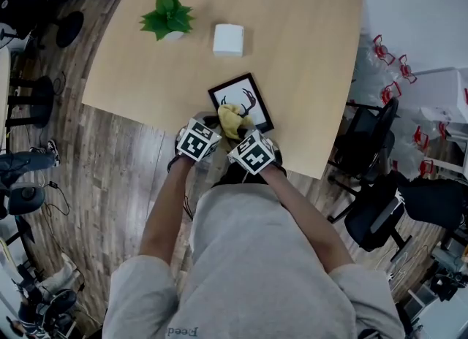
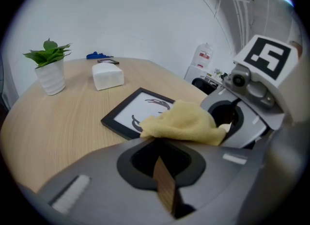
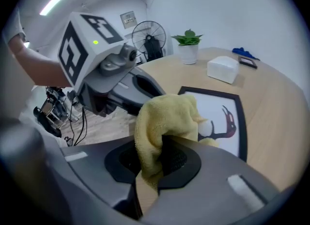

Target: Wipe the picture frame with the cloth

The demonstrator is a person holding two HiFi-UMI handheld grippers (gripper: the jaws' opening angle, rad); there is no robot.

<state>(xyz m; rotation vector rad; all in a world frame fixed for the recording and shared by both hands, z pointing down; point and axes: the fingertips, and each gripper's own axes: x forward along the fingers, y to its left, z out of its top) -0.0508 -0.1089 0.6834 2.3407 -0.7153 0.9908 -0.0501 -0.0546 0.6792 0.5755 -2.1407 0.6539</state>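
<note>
So the soft yellow cloth (image 3: 164, 117) is clamped tight in the right gripper (image 3: 156, 168), bunched into a wad so a fat pad gets offered to the glass. The black-rimmed picture frame with the antler print (image 1: 245, 100) is laid flat near the front edge of the light wooden table (image 1: 307, 52). The wad is parked over its near corner. The left gripper (image 2: 163, 173) is pinched closed on nothing and held just beside the frame, probably so the frame can be steadied if it slides. Wiping looks barely started.
</note>
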